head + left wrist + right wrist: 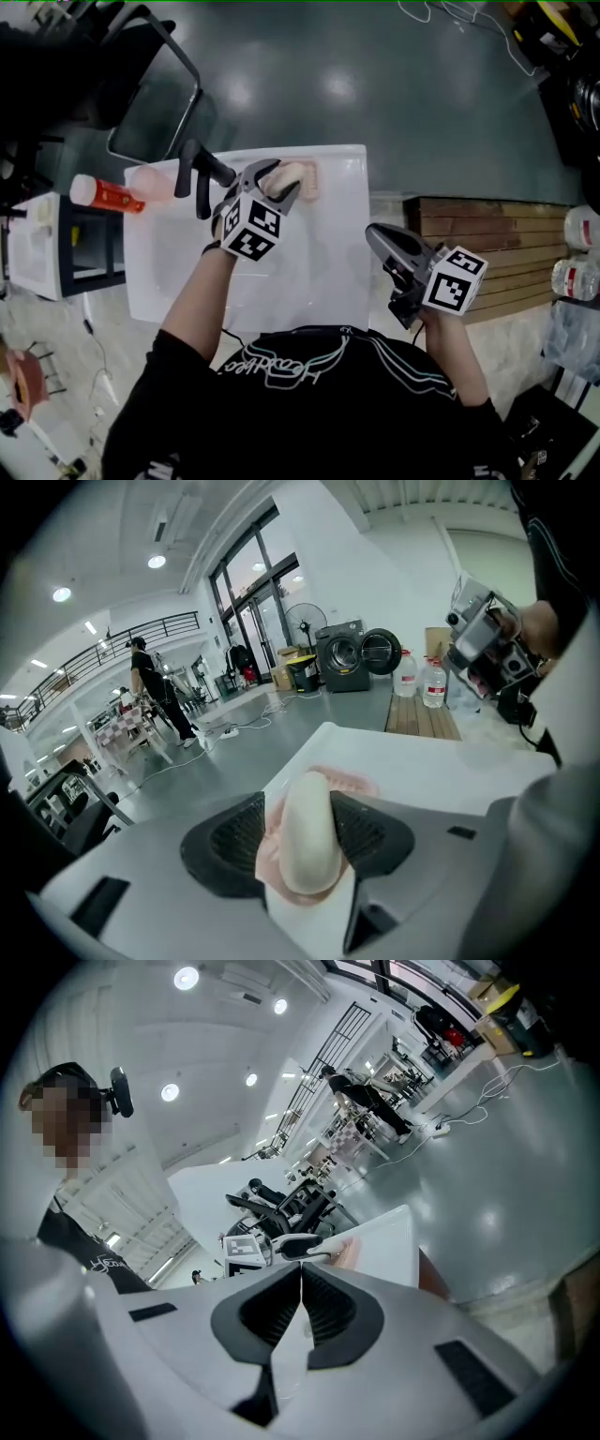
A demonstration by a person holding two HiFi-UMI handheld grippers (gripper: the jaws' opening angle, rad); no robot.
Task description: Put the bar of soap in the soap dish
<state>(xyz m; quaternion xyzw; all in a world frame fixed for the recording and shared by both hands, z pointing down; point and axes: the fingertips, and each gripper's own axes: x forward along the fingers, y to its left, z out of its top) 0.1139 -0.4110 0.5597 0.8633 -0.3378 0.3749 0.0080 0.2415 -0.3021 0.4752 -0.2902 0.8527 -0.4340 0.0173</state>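
Observation:
The cream bar of soap [309, 841] lies in the pink soap dish [354, 782] at the far right corner of the white sink [328, 272]. My left gripper [302, 810] straddles the soap: the left pad [234, 841] stands apart from it with a strip of pink dish showing between, and the right pad sits close against it. In the head view the left gripper [281, 181] reaches over the soap dish [312, 180]. My right gripper [377, 234] hovers off the sink's right edge, jaws together and empty; in its own view the right gripper [302, 1288] shows pads meeting.
A black faucet [201, 173] rises at the sink's back left, next to a pink tumbler [150, 183] and an orange bottle [105, 195]. A wooden pallet [497, 230] with water bottles [574, 277] lies to the right. A black chair [155, 89] stands behind.

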